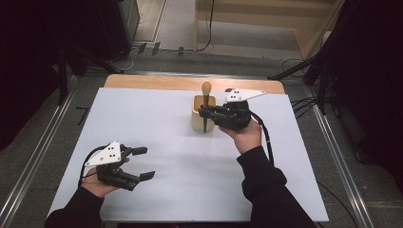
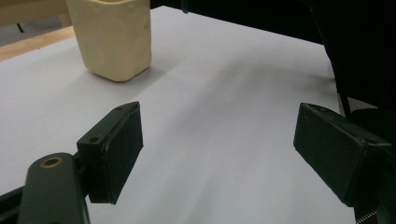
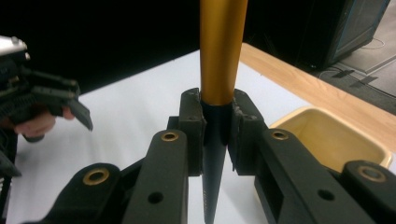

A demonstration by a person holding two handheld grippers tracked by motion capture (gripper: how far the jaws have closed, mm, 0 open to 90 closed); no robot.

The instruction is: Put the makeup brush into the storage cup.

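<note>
Right tongs (image 3: 215, 135) pinching upright wooden-handled tool (image 3: 222, 56) beside cream cup (image 1: 203, 113), left tongs (image 1: 143, 163) spread, no legible writing.

White-topped table (image 1: 157, 118) with a wooden far edge — one cream container (image 1: 199, 118) on it.

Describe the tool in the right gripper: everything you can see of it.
The tool is a slim rod, held about upright: a golden, wood-like shaft with a rounded knob on top, then a black part tapering to a point. The right gripper clamps it at that colour change. In the high view it hangs beside the cream container.
</note>
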